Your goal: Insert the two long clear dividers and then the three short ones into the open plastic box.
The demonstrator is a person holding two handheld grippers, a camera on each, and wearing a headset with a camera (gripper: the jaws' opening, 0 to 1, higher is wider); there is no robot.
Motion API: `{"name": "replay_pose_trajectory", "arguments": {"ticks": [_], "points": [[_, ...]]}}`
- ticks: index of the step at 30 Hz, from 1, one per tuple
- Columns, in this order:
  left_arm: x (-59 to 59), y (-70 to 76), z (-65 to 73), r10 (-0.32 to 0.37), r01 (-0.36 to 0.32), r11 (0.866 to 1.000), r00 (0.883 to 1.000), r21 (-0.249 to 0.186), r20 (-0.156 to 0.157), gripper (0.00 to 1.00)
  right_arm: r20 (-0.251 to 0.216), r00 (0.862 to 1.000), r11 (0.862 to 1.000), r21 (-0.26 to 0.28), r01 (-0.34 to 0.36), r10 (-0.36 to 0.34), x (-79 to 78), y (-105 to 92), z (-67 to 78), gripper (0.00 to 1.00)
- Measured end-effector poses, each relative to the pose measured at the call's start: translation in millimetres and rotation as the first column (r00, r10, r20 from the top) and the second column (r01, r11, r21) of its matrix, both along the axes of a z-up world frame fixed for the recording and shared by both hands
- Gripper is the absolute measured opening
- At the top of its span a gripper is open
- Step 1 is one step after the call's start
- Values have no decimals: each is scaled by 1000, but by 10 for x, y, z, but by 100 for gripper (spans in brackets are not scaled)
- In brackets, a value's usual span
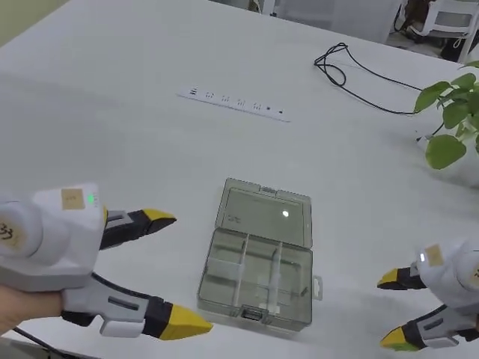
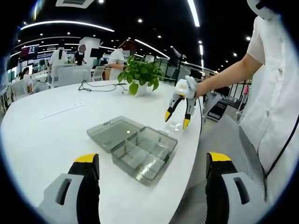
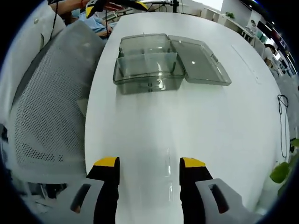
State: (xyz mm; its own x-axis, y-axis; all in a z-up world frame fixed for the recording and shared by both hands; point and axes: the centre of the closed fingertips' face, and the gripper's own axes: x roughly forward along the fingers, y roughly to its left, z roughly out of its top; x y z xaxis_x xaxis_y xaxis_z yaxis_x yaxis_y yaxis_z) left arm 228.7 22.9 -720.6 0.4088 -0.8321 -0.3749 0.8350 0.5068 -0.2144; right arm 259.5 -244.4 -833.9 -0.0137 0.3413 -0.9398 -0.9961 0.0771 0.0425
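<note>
The open smoky-clear plastic box [image 1: 258,288] lies near the front of the white table [image 1: 112,112], its lid [image 1: 266,213] folded flat behind it. Clear dividers stand inside it; how many I cannot tell. My left gripper [image 1: 176,271] hangs open just left of the box, holding nothing. In the left gripper view the box [image 2: 145,151] sits between and beyond the jaws. My right gripper [image 1: 391,310] is open to the right of the box, apart from it. A thin clear strip [image 3: 169,179] lies on the table between its jaws, and the box [image 3: 147,65] is well ahead.
A white power strip [image 1: 233,103] lies mid-table, with a black cable [image 1: 352,71] at the far right. A potted plant [image 1: 453,120] stands at the right edge. A grey mesh chair [image 3: 51,107] is beside the table's near edge.
</note>
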Motion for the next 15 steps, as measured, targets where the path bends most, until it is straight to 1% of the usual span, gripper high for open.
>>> {"name": "replay_pose_trajectory", "arguments": {"ticks": [3, 6, 10, 12, 13, 15], "points": [[9, -5, 1, 2, -2, 1000, 1000, -2, -1, 97, 0, 1000, 1000, -16, -8, 8, 15, -38, -70, 50], [11, -6, -6, 2, -2, 1000, 1000, -1, -3, 97, 3, 1000, 998, -47, -28, 29, 16, -89, -141, 48], [8, -9, -16, 3, -3, 1000, 1000, -2, -7, 96, 4, 999, 997, -57, -45, 45, 7, -108, -195, 46], [5, -10, -19, 3, -3, 1000, 1000, -4, -9, 96, 17, 997, 994, -78, -72, 74, 6, -132, -220, 44], [4, -11, -20, 3, -3, 1000, 1000, -5, -9, 96, 31, 996, 994, -78, -78, 81, 20, -124, -223, 42], [2, -10, -25, 4, -4, 1000, 1000, -5, -12, 96, 34, 997, 994, -79, -70, 72, 35, -125, -213, 40]]}}
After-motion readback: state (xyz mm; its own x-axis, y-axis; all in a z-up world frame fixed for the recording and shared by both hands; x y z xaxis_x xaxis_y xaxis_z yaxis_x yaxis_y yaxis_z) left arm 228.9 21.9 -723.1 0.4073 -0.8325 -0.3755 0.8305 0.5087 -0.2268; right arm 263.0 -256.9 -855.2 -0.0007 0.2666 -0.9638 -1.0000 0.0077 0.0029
